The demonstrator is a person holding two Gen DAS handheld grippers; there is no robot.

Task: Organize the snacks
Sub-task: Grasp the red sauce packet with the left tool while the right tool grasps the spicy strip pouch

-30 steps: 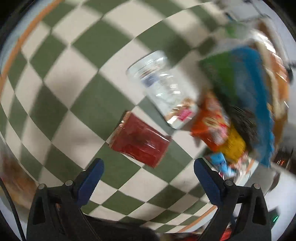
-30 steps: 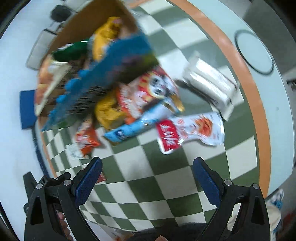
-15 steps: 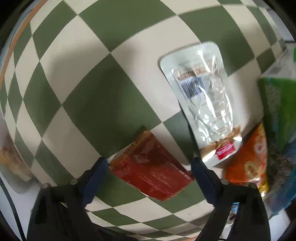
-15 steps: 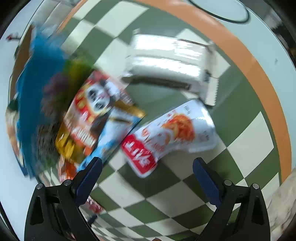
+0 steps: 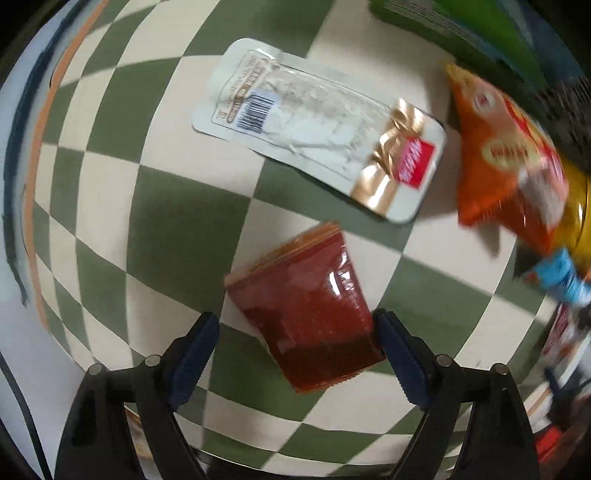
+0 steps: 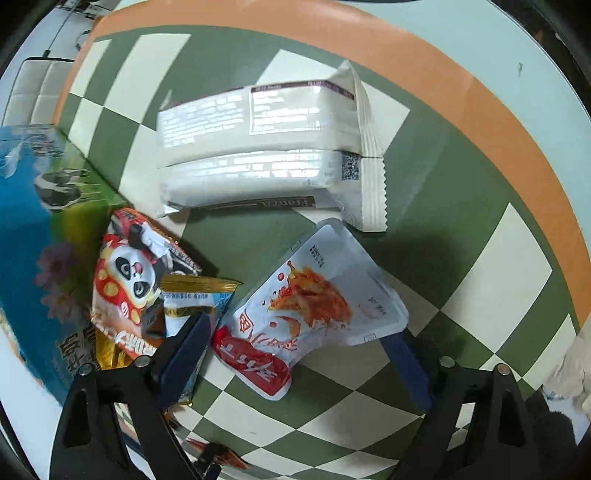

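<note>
A dark red snack packet (image 5: 303, 310) lies flat on the green and cream checked cloth (image 5: 177, 221). My left gripper (image 5: 295, 328) points down over it. It is open, one finger on each side: the right pad sits at the packet's edge and the left pad stands clear. In the right wrist view a white pouch with a red end (image 6: 314, 314) lies between the fingers of my right gripper (image 6: 299, 339). Those jaws are closing. The pouch's corner hides the right fingertip, and the left finger stands just beside the red end.
A clear white pouch (image 5: 317, 125), an orange bag (image 5: 506, 162) and a green box (image 5: 461, 22) lie beyond the red packet. Two long white packets (image 6: 266, 155), a panda packet (image 6: 129, 280), a blue packet (image 6: 192, 306) and a blue-green box (image 6: 33, 221) surround the pouch. The cloth's orange border (image 6: 480, 92) curves behind.
Both grippers have dropped closer to the cloth and rolled. The red packet now sits between the left fingers. The white and red pouch now sits between the right fingers, which stand narrower.
</note>
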